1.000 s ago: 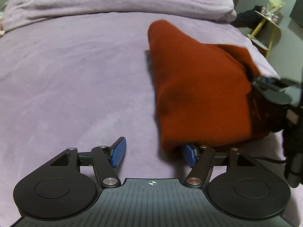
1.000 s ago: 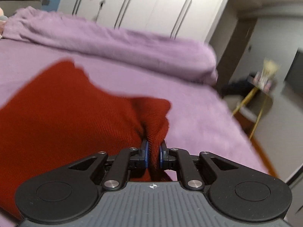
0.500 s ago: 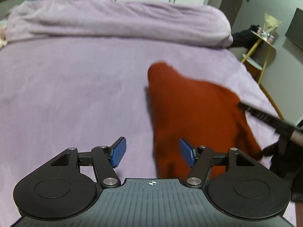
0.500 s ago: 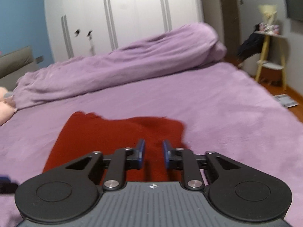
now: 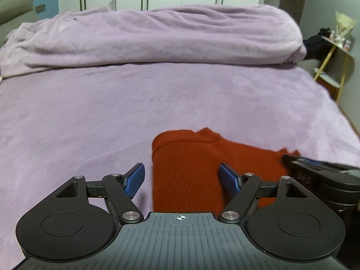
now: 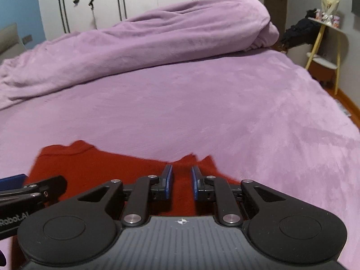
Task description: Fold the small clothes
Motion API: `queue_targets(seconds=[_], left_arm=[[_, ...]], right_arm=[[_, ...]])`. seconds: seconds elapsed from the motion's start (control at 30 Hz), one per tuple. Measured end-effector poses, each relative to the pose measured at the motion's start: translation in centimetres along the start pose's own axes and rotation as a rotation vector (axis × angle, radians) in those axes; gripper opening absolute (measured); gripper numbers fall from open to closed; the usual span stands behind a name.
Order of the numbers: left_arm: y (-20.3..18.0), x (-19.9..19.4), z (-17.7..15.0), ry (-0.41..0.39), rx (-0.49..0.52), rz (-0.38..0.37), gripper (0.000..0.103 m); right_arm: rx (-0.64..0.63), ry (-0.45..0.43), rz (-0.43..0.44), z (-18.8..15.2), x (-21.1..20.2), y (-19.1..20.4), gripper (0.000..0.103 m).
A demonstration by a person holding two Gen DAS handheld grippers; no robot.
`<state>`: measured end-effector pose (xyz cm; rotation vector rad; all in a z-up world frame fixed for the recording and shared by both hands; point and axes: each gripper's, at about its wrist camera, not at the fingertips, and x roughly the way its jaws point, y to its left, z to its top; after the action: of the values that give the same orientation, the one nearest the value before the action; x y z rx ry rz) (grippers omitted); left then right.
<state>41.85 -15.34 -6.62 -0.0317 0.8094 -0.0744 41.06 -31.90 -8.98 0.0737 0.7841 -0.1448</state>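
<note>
Left gripper (image 5: 182, 177) jaws spread wide and opening — nothing clamped, red garment (image 5: 202, 171) lies below, between the pads. Right gripper (image 6: 181, 182) jaws a narrow gap apart, closing, pads clear of the cloth. Garment lies folded on the purple bed cover (image 5: 90, 117).

A rust-red ribbed knit garment (image 5: 186, 175) lies on a plain lilac bedspread (image 5: 90, 112).

Each black gripper (image 5: 182, 177) (image 6: 181, 181) has 2 blue pads—silver screws, perhaps "Robot.AI" lettering.
</note>
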Motion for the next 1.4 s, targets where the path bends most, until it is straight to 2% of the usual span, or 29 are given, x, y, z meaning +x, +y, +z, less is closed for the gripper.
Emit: queue_targets(seconds=[0.1, 0.33, 0.47, 0.6, 0.7, 0.8, 0.9, 1.0, 1.07, 1.17, 1.23, 1.27, 1.33, 1.4], left_arm=[[0.0, 2.1, -0.7, 0.016, -0.005, 0.005, 0.088], [0.2, 3.3, -1.1, 0.018, -0.045, 0.013, 0.095], [0.1, 1.6, -1.1, 0.020, -0.006, 0.011, 0.095], [1.3, -1.6, -1.7, 0.000, -0.024, -0.039, 0.095], [2.3, -4.6, -3.6, -0.011, -0.023, -0.082, 0.093], [3.0, -6.3, -6.3, 0.026, -0.019, -0.132, 0.093], [3.7, -7.6, -9.2, 0.061, -0.034, -0.172, 0.094], [4.7, -8.8, -10.8, 0.100, -0.055, -0.201, 0.094], [5.0, -9.4, -12.0, 0.153, -0.030, -0.230, 0.094], [5.7, -10.3, -13.3, 0.180, 0.027, -0.255, 0.094], [6.6, -10.7, -13.2, 0.195, 0.038, -0.261, 0.086], [7.1, -10.8, -12.9, 0.196, 0.023, -0.262, 0.086], [8.6, -10.6, -11.9, 0.195, -0.058, -0.308, 0.086], [9.8, -10.2, -11.5, 0.207, -0.152, -0.355, 0.086]], right_arm=[[0.004, -0.023, -0.012, -0.4, 1.1, -0.3, 0.014], [0.053, -0.072, 0.029, -1.0, 1.1, -1.1, 0.018], [0.033, -0.114, 0.063, -1.7, -2.1, -1.4, 0.024], [0.021, -0.189, 0.105, -5.1, -7.6, -2.7, 0.024], [0.026, -0.171, 0.108, -8.8, -9.9, -4.3, 0.024], [0.008, -0.164, 0.100, -12.2, -11.7, -5.1, 0.028], [0.028, -0.162, 0.111, -13.3, -14.0, -5.8, 0.029], [0.037, -0.108, 0.124, -14.2, -15.4, -6.3, 0.033], [0.033, -0.083, 0.133, -15.1, -16.2, -6.6, 0.039], [0.106, -0.034, 0.174, -15.6, -16.8, -8.2, 0.048], [0.196, -0.028, 0.208, -15.7, -16.9, -9.8, 0.057], [0.240, -0.025, 0.230, -15.6, -16.7, -10.6, 0.064], [0.340, -0.010, 0.297, -15.2, -15.7, -12.3, 0.069], [0.449, 0.028, 0.393, -14.9, -14.1, -13.8, 0.070]])
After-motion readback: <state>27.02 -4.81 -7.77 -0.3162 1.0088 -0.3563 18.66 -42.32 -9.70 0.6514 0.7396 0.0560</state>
